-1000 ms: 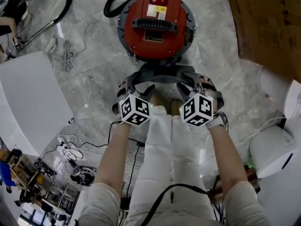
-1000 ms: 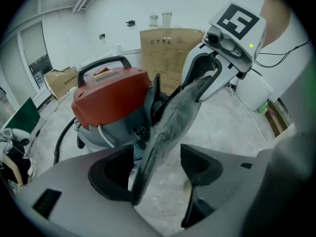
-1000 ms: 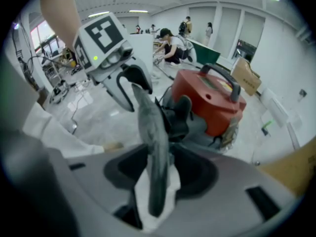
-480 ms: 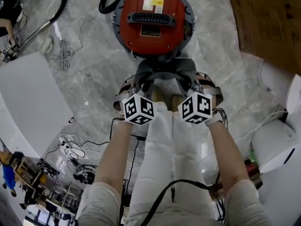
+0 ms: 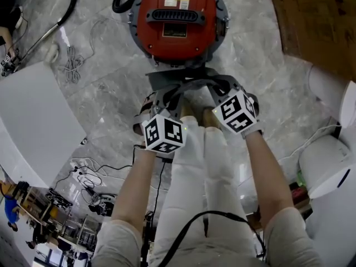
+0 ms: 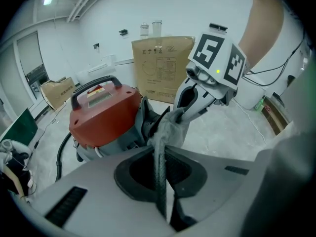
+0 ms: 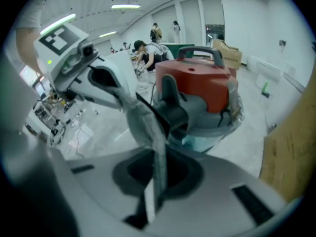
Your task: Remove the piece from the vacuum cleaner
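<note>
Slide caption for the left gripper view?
Left gripper and right gripper, its jaws just closed, pinch the grey fabric-like piece beside the red canister vacuum cleaner.

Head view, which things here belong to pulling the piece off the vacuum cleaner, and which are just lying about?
Part of the job: red vacuum cleaner; grey piece; left gripper, jaws shut on the piece; right gripper, jaws have just been closing, now clamped on it too.
Lying about: coiled cable; cardboard box; white panel.

Marble floor (image 5: 111, 93) bears red vacuum cleaner (image 5: 175, 26) and cord (image 5: 72, 65).
</note>
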